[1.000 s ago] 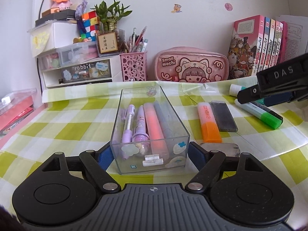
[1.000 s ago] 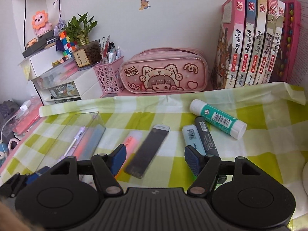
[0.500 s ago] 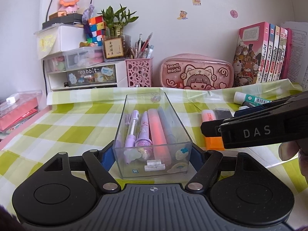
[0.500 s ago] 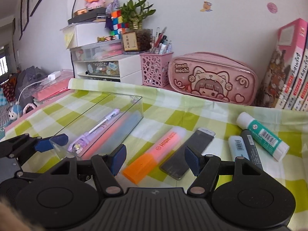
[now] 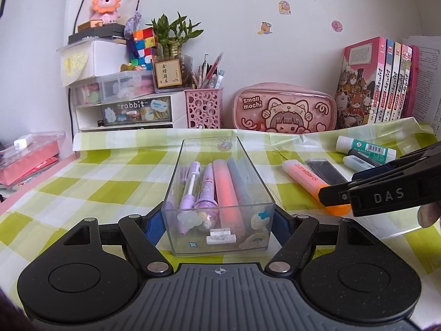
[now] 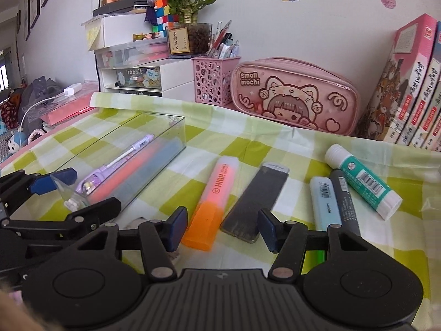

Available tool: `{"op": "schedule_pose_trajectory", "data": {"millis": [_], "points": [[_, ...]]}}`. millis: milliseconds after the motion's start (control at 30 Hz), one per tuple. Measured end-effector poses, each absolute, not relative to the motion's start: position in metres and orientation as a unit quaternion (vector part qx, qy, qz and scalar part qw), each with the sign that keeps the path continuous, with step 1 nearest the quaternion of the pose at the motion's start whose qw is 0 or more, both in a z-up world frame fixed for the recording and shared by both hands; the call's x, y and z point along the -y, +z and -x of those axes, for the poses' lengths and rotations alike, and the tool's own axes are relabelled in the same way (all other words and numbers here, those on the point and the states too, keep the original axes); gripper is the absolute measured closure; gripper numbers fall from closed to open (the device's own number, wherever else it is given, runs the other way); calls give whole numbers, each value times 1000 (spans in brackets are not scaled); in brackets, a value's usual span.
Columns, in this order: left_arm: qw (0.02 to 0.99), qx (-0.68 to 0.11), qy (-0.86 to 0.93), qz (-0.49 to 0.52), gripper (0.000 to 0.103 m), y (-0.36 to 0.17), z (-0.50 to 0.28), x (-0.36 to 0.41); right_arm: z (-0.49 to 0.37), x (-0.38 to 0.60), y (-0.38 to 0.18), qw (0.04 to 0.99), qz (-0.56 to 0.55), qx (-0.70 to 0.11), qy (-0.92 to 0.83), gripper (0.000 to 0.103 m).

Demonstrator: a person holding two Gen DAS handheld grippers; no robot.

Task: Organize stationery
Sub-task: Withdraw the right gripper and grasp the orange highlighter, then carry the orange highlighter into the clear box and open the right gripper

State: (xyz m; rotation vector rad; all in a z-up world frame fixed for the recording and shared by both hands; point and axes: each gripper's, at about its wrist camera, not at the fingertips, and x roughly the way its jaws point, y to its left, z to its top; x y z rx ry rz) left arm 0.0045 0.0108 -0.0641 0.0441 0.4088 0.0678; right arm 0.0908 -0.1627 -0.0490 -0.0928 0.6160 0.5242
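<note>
A clear plastic box (image 5: 220, 207) holding purple pens, a pink highlighter and a grey marker sits on the checked cloth. My left gripper (image 5: 219, 220) is shut on the box, its pads against both side walls at the near end. The box also shows in the right wrist view (image 6: 124, 165). My right gripper (image 6: 223, 226) is open and empty, low over the near ends of an orange highlighter (image 6: 215, 201) and a dark flat case (image 6: 256, 198). A pale blue marker (image 6: 325, 201), a dark marker (image 6: 344, 201) and a glue stick (image 6: 361, 179) lie to the right.
A pink pencil case (image 6: 295, 93), a pink pen cup (image 6: 215, 80), white drawers (image 6: 137, 74) and a row of books (image 6: 413, 82) line the back wall. A pink box with a clear lid (image 5: 27, 157) sits at the far left.
My right gripper has moved down and forward toward the orange highlighter and the dark case. My left gripper keeps its hold on the box; its view has shifted slightly.
</note>
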Motion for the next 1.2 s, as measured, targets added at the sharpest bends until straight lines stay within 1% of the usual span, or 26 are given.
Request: {"op": "schedule_pose_trajectory", "data": {"millis": [67, 133, 167, 267, 400, 667, 767, 967, 1200], "points": [[978, -203, 35, -21, 29, -64, -5, -11, -94, 169, -44, 917, 17, -297, 267, 50], [978, -203, 35, -19, 29, -64, -6, -11, -98, 170, -41, 911, -6, -297, 286, 58], [978, -204, 34, -19, 29, -63, -7, -12, -101, 169, -40, 907, -15, -300, 296, 60], [978, -206, 35, -15, 29, -62, -9, -13, -115, 163, -43, 891, -43, -323, 316, 68], [977, -211, 34, -13, 29, -61, -11, -14, -127, 157, -48, 891, -36, -355, 280, 74], [973, -229, 35, -12, 29, -63, -16, -15, -126, 132, -46, 897, 38, -357, 258, 75], [972, -234, 35, -13, 29, -65, -16, -14, -125, 130, -45, 896, 41, -360, 255, 76], [966, -256, 38, 5, 30, -67, -21, -19, -130, 139, -43, 890, -10, -381, 249, 76], [966, -256, 40, 1, 30, -67, -21, -17, -141, 154, -31, 874, -115, -403, 245, 76]]}}
